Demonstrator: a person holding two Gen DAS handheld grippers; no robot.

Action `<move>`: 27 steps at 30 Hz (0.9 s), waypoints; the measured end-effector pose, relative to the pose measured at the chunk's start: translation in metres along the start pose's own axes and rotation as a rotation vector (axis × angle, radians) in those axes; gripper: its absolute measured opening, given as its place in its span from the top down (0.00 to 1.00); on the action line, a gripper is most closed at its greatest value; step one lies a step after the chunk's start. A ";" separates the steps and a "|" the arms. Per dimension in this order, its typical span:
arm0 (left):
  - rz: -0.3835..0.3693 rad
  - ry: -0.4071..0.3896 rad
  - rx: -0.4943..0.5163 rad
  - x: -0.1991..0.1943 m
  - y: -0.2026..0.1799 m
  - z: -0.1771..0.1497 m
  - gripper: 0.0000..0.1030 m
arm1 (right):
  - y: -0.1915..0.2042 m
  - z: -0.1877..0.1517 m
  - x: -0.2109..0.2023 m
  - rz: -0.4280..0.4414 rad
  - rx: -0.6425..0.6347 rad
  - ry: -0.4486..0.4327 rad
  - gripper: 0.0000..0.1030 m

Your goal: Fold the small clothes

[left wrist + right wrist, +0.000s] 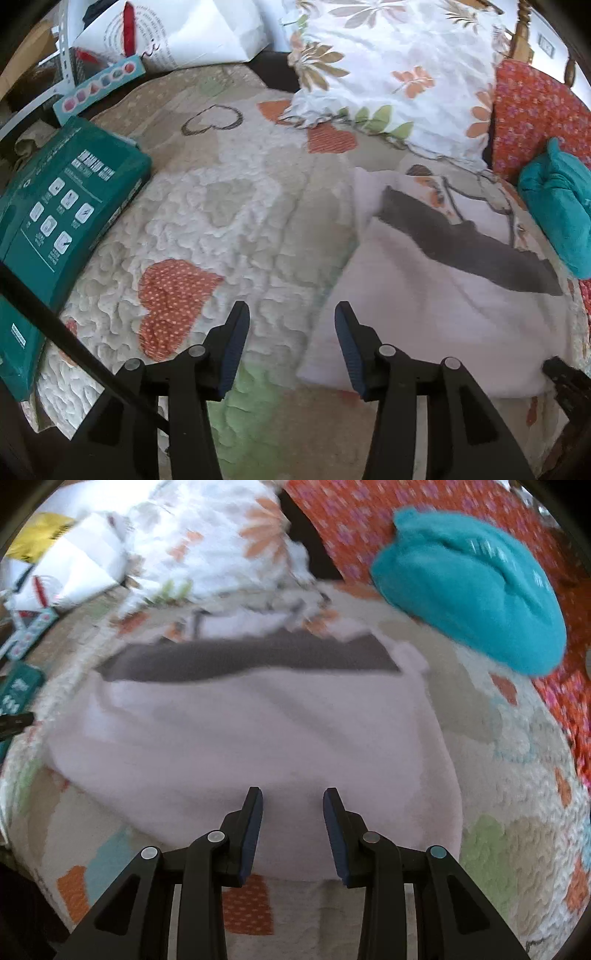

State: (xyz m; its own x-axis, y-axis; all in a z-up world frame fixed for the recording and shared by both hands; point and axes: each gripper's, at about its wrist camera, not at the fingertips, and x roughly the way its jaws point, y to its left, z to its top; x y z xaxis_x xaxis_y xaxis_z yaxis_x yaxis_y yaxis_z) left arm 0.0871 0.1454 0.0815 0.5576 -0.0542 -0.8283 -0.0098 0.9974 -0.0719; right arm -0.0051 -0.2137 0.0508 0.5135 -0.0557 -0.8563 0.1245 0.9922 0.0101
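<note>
Two grippers hover over a quilted bedspread (236, 206), puffy stitched texture with orange dotted heart patches. Left gripper (291, 317): jaws spread, nothing between them, above bare quilt just left of the garment's edge. Right gripper (293, 800): jaws spread partway, nothing pinched, over the garment's near edge. Pale pink garment (251, 746), soft fleecy cloth with a dark grey band along its far edge, lies flat on the quilt, roughly rectangular, view blurred. Teal fuzzy cloth (469, 587) bunched into a rounded lump at the far right, apart from the pink piece. Floral pillow (399, 62), crinkled white fabric, behind. Green box (62, 206), glossy cardboard, at the left edge.
</note>
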 end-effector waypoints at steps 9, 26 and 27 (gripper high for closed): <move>-0.043 -0.022 0.029 -0.008 -0.034 -0.017 0.42 | -0.015 0.025 -0.013 0.080 0.095 -0.132 0.69; -0.033 -0.030 0.008 0.016 -0.048 0.019 0.40 | 0.054 0.136 0.058 -0.018 -0.124 -0.015 0.71; -0.029 -0.034 -0.012 0.014 -0.041 0.021 0.40 | 0.056 0.136 0.050 -0.021 -0.122 -0.039 0.71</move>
State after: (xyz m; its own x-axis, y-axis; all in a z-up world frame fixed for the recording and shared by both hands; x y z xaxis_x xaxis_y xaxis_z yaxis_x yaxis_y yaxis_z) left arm 0.1122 0.1053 0.0846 0.5857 -0.0815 -0.8064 -0.0027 0.9947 -0.1025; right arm 0.1429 -0.1764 0.0785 0.5451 -0.0787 -0.8346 0.0324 0.9968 -0.0729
